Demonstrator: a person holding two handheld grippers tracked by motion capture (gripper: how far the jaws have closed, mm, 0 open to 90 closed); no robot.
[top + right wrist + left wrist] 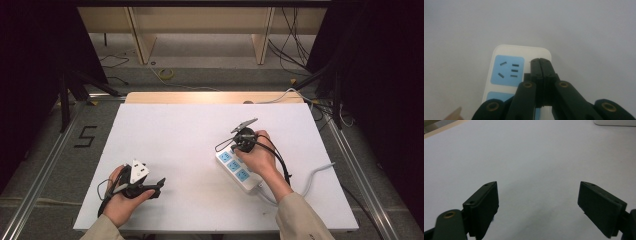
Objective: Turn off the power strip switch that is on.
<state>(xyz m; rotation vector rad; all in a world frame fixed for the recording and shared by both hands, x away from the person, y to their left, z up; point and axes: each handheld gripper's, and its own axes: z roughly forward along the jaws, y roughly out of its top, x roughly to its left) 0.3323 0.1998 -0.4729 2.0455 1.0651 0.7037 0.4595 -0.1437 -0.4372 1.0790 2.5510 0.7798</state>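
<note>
White power strip (239, 170) with blue sockets lies right of centre on the tabletop (175, 140), nothing plugged in. Right gripper (540, 61), jaws pressed together and empty, rests over its far end. Left gripper (539, 202) hangs wide near the front-left, so little seems begun.

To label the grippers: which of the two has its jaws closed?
The right gripper, over the power strip, has jaws pressed together; the left gripper holds its jaws wide apart.

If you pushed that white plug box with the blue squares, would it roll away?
Probably not: the power strip is a flat, boxy bar, so it would likely slide on the smooth white table. Its cable looks bendy and might tug it sideways.
</note>
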